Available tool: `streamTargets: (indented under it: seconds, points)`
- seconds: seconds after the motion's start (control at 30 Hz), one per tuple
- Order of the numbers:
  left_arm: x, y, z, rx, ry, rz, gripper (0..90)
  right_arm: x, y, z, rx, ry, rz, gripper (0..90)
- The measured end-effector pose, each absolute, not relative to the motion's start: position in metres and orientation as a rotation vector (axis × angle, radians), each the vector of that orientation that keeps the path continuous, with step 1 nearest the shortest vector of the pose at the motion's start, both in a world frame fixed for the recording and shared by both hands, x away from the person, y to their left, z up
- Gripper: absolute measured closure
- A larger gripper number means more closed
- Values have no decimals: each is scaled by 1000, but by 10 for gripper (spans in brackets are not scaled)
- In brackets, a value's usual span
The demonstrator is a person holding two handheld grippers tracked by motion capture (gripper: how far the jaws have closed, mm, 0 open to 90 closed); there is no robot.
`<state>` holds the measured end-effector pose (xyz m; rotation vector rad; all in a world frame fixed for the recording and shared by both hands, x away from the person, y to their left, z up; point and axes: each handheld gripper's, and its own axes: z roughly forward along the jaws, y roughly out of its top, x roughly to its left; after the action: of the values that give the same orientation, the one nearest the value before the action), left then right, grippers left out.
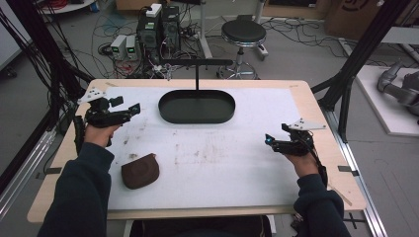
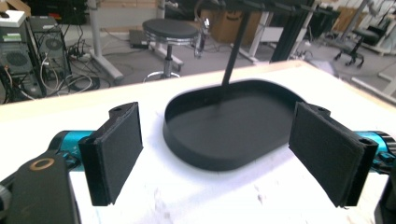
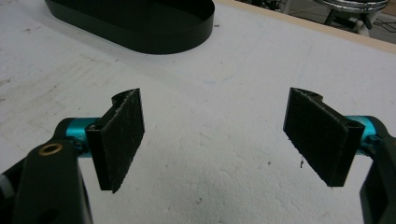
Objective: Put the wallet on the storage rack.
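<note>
A black oval tray point(image 1: 196, 107) with an upright black post at its back rim sits at the far middle of the white table point(image 1: 247, 148). A dark brown pouch-like object point(image 1: 140, 171) lies at the near left. My left gripper point(image 1: 132, 109) is held at the far left, open and holding nothing, aimed toward the tray point(image 2: 224, 130). My right gripper point(image 1: 269, 140) hovers at the right side, open, with bare white table between its pads point(image 3: 119, 137). The tray point(image 3: 140, 23) lies beyond it at the upper left of the right gripper view.
Beyond the far edge of the table stand a round black stool point(image 1: 243, 33), computer towers point(image 1: 159, 27) and loose cables. Black frame posts point(image 1: 360, 54) rise at the right. The white surface carries brown stains point(image 1: 197, 153) near the middle.
</note>
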<state>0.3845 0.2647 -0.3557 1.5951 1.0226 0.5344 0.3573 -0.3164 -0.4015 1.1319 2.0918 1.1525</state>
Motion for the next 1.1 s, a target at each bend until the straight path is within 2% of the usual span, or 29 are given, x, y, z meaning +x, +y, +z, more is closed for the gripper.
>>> streamTargets:
  seconds: [0.3,0.77,1.1]
  points:
    - [353,269,-378,1625,1013,503,173,357,-318,-402,1134,2090,1146,207]
    - [287,262,-414,1779,941,434,173,352,-309,-402,1086,2118,1132,208]
    - [271,258,-426,1857,946,367,173,353,-305,-402,1087,2130,1128,208]
